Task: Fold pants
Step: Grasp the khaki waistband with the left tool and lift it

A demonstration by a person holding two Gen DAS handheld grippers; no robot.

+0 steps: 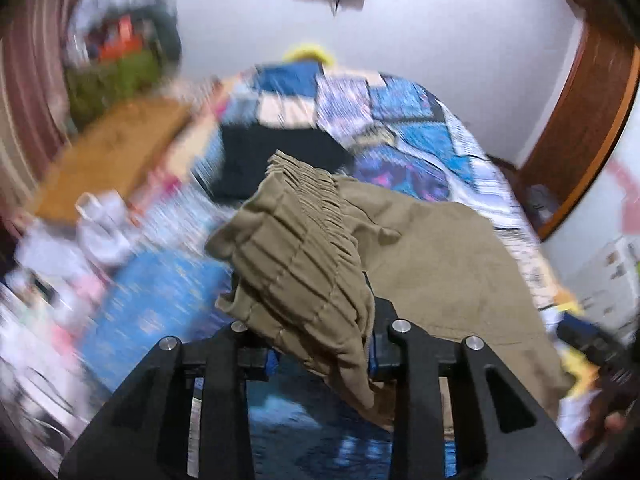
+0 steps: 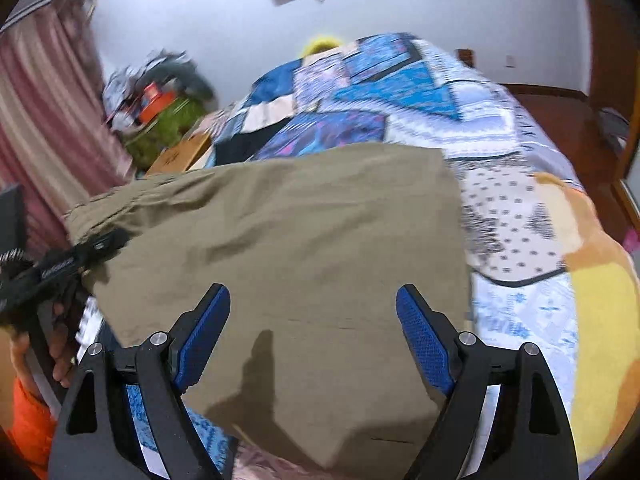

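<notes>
The left tool (image 1: 316, 344) is clamped on the gathered waistband of the khaki pants (image 1: 432, 264), lifted nearest the camera. The right tool (image 2: 313, 340) is held wide apart over the pants (image 2: 288, 240), spread on the patchwork bed (image 2: 520, 216) beyond.

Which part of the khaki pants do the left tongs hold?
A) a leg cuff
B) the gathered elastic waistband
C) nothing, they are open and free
B: in the left wrist view the left tongs are shut on the pleated waistband of the khaki pants.
</notes>
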